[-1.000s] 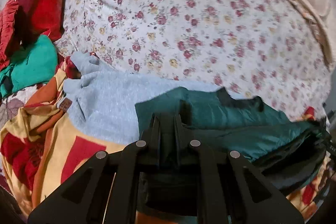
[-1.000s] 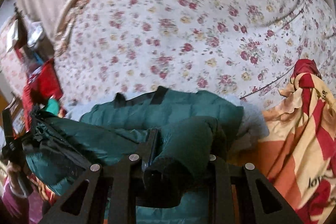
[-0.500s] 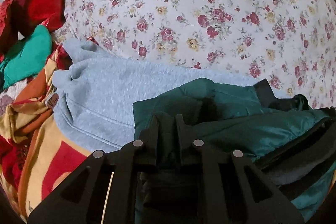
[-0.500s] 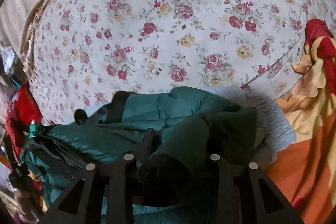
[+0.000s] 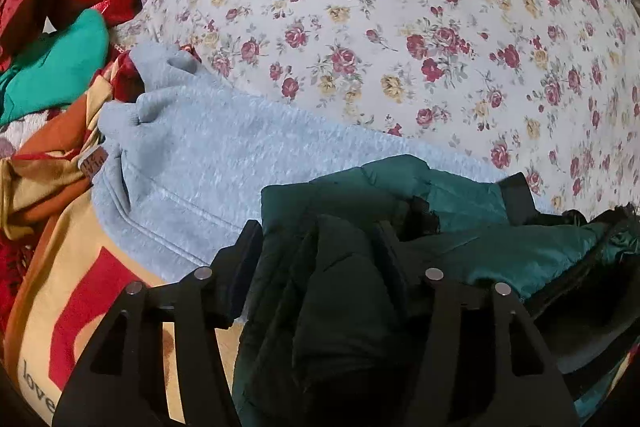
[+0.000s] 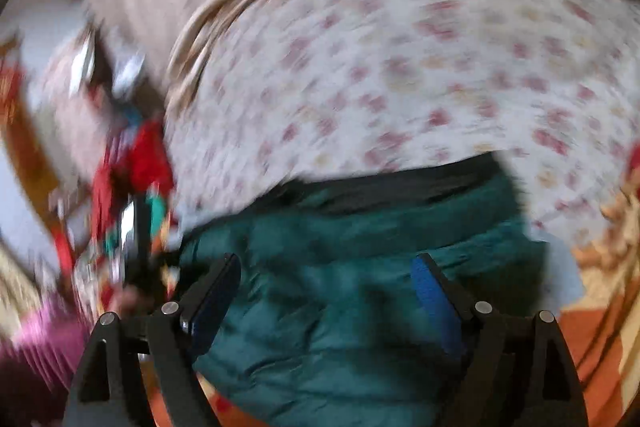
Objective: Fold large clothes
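bedsheet [image 5: 400,27]: floral, we use it as the folding surface
jacket [image 5: 460,227]: green puffer, bunched on grey sweatshirt [image 5: 200,163], fold looks laid
left gripper [image 5: 320,239]: we've spread it, fabric slack between, released
right gripper [image 6: 326,275]: spread above jacket, empty, blurred

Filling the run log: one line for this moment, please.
stage: fold jacket | left gripper: open, jacket between fingers | right gripper: open above jacket | under jacket: grey sweatshirt
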Tool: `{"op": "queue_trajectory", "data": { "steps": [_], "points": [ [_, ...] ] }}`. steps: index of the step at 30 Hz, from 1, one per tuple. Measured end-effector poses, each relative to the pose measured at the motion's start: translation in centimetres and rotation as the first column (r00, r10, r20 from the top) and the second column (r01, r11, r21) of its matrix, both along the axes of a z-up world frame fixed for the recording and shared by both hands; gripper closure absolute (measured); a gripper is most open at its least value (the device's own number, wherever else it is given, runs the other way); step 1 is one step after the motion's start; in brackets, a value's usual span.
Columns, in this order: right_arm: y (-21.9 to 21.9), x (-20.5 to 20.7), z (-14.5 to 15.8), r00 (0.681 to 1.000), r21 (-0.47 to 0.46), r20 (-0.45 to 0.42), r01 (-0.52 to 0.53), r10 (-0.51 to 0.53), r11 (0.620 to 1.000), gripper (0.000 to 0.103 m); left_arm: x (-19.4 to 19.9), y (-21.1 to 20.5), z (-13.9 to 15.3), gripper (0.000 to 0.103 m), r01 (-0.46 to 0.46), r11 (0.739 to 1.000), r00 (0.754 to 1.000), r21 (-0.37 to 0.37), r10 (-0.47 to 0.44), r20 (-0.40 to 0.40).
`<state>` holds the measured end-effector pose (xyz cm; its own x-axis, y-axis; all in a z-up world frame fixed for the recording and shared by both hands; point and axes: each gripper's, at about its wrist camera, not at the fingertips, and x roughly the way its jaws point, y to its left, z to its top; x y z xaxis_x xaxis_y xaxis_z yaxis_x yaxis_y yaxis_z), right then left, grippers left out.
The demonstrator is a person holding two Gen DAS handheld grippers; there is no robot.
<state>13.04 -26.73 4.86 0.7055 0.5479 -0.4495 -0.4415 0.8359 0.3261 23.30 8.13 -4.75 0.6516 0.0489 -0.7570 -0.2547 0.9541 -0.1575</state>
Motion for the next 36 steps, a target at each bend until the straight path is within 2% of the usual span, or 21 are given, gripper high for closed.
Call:
{"op": "queue_trajectory", "data": {
  "steps": [3,5,7,10,15,19,22,24,27,29,31,34,36],
  "points": [
    [6.0,1.6,-0.6,0.997,-0.167,0.031,-0.066,0.072,0.984,0.018,0.0,0.0,0.0,0.045,0.003,1.000,1.000,0.007,-0.003,-0.001],
    [9.1,3.7,-1.2,0.996,-0.216,0.015,-0.084,0.089,0.973,0.018,0.1,0.0,0.0,0.044,0.005,1.000,1.000,0.004,-0.005,-0.005],
    [10.8,6.2,-2.2,0.999,-0.241,-0.014,-0.048,0.046,0.969,0.018,0.1,0.3,0.1,0.035,0.006,1.000,1.000,-0.017,-0.006,-0.011],
    [11.6,9.6,-4.2,0.997,-0.249,-0.067,0.014,-0.031,0.969,0.018,-0.3,0.9,0.9,0.021,0.017,0.998,1.000,-0.065,-0.017,0.001],
    [11.5,12.4,-7.3,0.989,-0.228,-0.129,0.044,-0.075,0.973,0.014,-1.9,0.1,3.3,0.018,0.085,0.995,0.995,-0.051,-0.083,0.053],
    [11.7,12.6,-7.2,0.987,-0.244,-0.133,0.052,-0.087,0.968,0.013,-3.4,-0.8,4.9,0.018,0.105,0.994,0.989,-0.039,-0.101,0.105],
    [11.1,12.3,-6.3,0.985,-0.228,-0.152,0.050,-0.086,0.972,0.013,-4.2,-1.7,5.8,0.018,0.131,0.991,0.984,-0.038,-0.125,0.126],
    [9.7,11.2,-5.2,0.986,-0.184,-0.151,0.045,-0.073,0.982,0.013,-4.5,-2.2,6.3,0.018,0.152,0.987,0.980,-0.043,-0.145,0.133],
    [6.8,9.1,-3.4,0.991,-0.142,-0.111,0.055,-0.071,0.988,0.013,-5.6,-2.8,7.4,0.018,0.156,0.987,0.972,-0.043,-0.145,0.186],
    [4.5,8.1,-2.5,0.991,-0.151,-0.082,0.095,-0.108,0.984,0.013,-6.7,-2.6,8.3,0.018,0.138,0.989,0.960,-0.047,-0.122,0.253],
    [1.9,7.5,-2.4,0.986,-0.164,-0.075,0.134,-0.148,0.977,0.013,-7.0,-2.5,8.8,0.018,0.138,0.988,0.953,-0.064,-0.115,0.279],
    [-0.5,7.8,-3.1,0.977,-0.236,-0.064,0.183,-0.203,0.954,0.013,-6.2,-3.1,8.5,0.018,0.162,0.983,0.961,-0.081,-0.139,0.240],
    [-1.9,8.5,-3.9,0.966,-0.262,-0.064,0.225,-0.249,0.939,0.013,-5.8,-3.7,7.9,0.018,0.172,0.983,0.963,-0.059,-0.155,0.220]
  ]
}}
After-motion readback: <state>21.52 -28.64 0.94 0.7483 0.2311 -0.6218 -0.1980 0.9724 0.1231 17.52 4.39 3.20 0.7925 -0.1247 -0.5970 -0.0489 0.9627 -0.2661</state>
